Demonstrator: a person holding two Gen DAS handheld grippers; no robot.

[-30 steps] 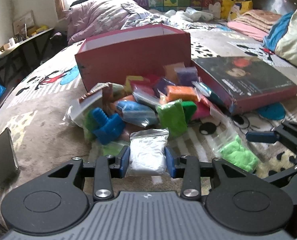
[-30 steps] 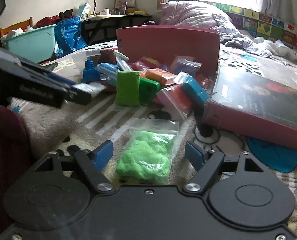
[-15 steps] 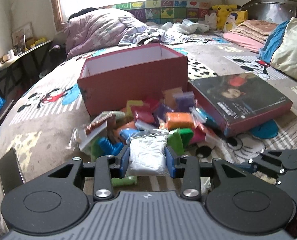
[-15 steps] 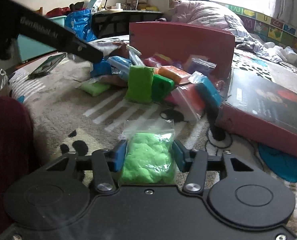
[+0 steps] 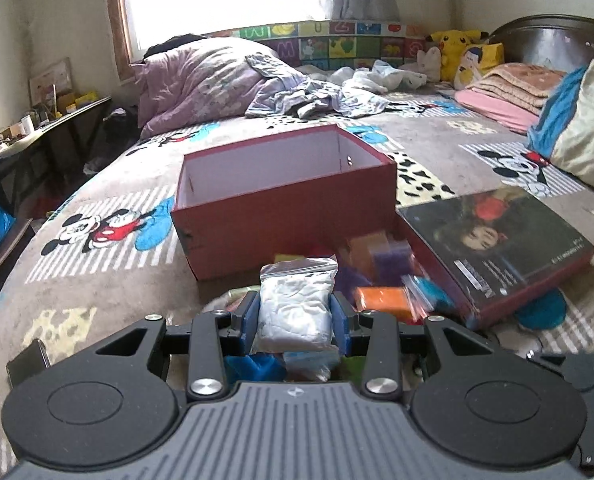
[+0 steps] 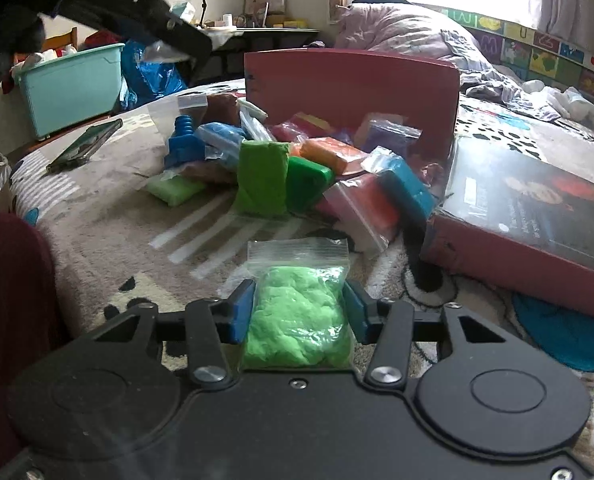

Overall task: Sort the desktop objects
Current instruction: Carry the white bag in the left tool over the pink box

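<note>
Both claws are now loaded. Pinched in the left claw (image 5: 296,317) is a zip bag of white clay (image 5: 295,309), its blue pads pressed against the bag's two sides; a second ago this claw sat low over the bedspread with the bag just gripped, and since then it has risen, so that the view now looks over the pile of coloured clay bags (image 5: 381,276) and into the open red box (image 5: 285,196), whose pale inside shows no contents from this angle. The right claw (image 6: 298,312) has changed more: a second ago its fingers stood spread on either side of the bag of light green clay (image 6: 297,320), and now they have closed in against it, the bag low over the bedspread (image 6: 109,232), well short of the box. It is hard to tell whether that bag has lifted clear or still rests on the fabric. For the sorting job, this reads as two pickups secured at once, with the white bag nearer its drop. The soft bags may sag or slip if the squeeze loosens. Beside the box lies its lid (image 5: 497,248), printed side up, out of the way.
</note>
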